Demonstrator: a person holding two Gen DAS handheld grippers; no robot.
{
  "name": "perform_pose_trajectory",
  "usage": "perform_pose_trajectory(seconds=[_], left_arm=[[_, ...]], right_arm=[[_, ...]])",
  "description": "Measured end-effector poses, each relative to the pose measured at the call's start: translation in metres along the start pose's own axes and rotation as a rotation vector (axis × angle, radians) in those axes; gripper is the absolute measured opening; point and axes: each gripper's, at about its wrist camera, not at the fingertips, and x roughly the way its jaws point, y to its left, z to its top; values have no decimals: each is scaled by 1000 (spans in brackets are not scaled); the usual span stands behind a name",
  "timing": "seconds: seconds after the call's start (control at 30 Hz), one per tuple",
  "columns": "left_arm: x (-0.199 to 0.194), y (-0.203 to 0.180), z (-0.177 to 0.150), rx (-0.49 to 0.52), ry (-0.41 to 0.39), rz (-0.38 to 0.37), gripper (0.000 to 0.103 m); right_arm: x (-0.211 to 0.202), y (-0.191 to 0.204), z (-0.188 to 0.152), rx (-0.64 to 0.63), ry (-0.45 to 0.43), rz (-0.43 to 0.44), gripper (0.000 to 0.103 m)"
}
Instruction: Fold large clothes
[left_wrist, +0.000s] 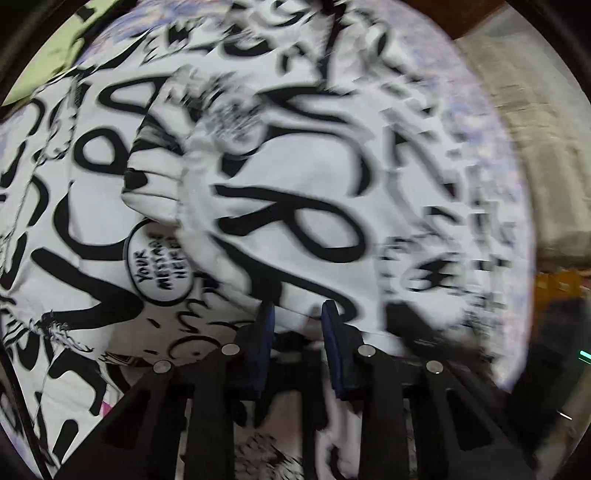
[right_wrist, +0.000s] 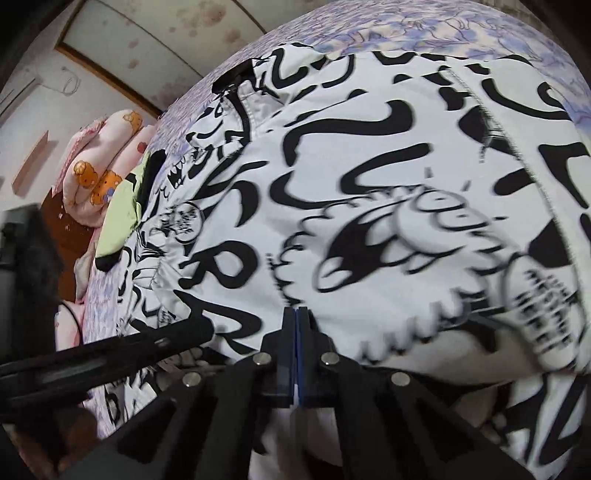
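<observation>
A large white garment (left_wrist: 295, 192) printed with black graffiti letters lies spread over a bed and fills the blurred left wrist view. My left gripper (left_wrist: 298, 325) points steeply down at it, its blue pads closed on a bunched fold of the white cloth. In the right wrist view the same garment (right_wrist: 388, 177) bulges up in a raised fold. My right gripper (right_wrist: 297, 317) sits at that fold's near edge with its pads pressed together on the thin hem. White cloth hangs below its fingers. A black frame (right_wrist: 110, 350) of the left tool reaches in from the left.
The bed has a lavender floral sheet (right_wrist: 424, 26). A pale green cloth (right_wrist: 118, 218) lies beside the garment, and a rolled pink quilt (right_wrist: 107, 162) with bear prints sits at the bed's far end. A beige wall (left_wrist: 546, 166) stands to the right.
</observation>
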Motion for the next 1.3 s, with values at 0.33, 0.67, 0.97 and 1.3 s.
perform_pose_trajectory(seconds=[0.33, 0.67, 0.97, 1.3], left_arm=[[-2, 51, 16, -163, -95, 76, 24], [-15, 2, 21, -129, -84, 49, 27], [31, -81, 36, 18, -117, 156, 29], [23, -30, 94, -136, -232, 222, 29]], right_arm=[[-71, -104, 1, 74, -42, -234, 0], [-71, -74, 21, 15, -29, -79, 0], [16, -42, 70, -44, 30, 26, 0], [-7, -100, 140, -55, -140, -117, 0]])
